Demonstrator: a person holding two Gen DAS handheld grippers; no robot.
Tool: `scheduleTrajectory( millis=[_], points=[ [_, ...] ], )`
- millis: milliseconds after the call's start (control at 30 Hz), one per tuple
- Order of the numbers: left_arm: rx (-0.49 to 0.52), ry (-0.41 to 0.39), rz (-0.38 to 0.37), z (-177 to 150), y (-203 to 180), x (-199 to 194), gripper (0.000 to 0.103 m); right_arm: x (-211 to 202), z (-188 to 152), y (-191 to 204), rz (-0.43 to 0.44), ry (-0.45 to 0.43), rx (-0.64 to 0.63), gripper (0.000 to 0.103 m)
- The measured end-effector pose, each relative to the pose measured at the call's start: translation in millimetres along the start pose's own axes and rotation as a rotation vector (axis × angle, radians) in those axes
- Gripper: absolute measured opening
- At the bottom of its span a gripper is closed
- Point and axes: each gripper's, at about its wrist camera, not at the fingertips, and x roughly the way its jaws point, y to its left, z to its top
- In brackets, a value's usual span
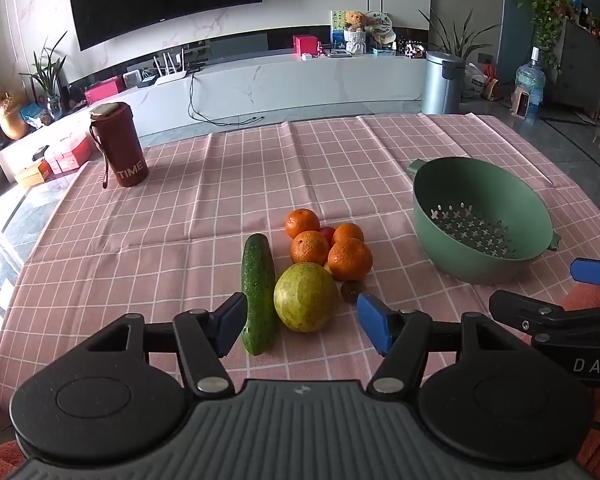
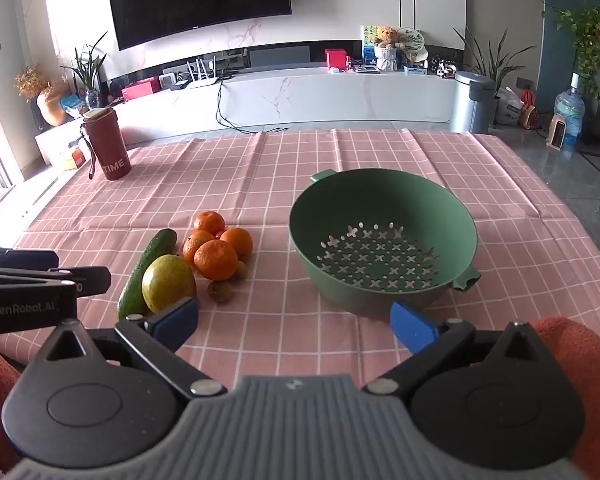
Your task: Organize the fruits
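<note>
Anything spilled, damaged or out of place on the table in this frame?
Nothing spilled or damaged. The one oddity: a cucumber lies among the fruit, touching the big yellow-green fruit, beside the oranges. The green colander sits upright and empty.

On the surface (image 2: pixel 340 160), the fruit cluster sits at about 10 o'clock in the right wrist view: four oranges (image 2: pixel 215 260) bunched together, a round fruit (image 2: pixel 168 282) just before them, a cucumber (image 2: pixel 146 270) touching its left. The colander (image 2: pixel 382 208) stands apart at 1 o'clock. A bottle (image 2: pixel 108 146) stands far back at 10 o'clock.
</note>
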Motion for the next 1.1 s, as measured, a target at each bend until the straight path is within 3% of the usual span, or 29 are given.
scheduleTrajectory(
  millis=[1100],
  points=[
    [-0.022,-0.01,0.001,2.7,4.1,-0.9,0.075,-0.7,1.4,1.0,-0.011,-0.008,0.007,0.098]
  ],
)
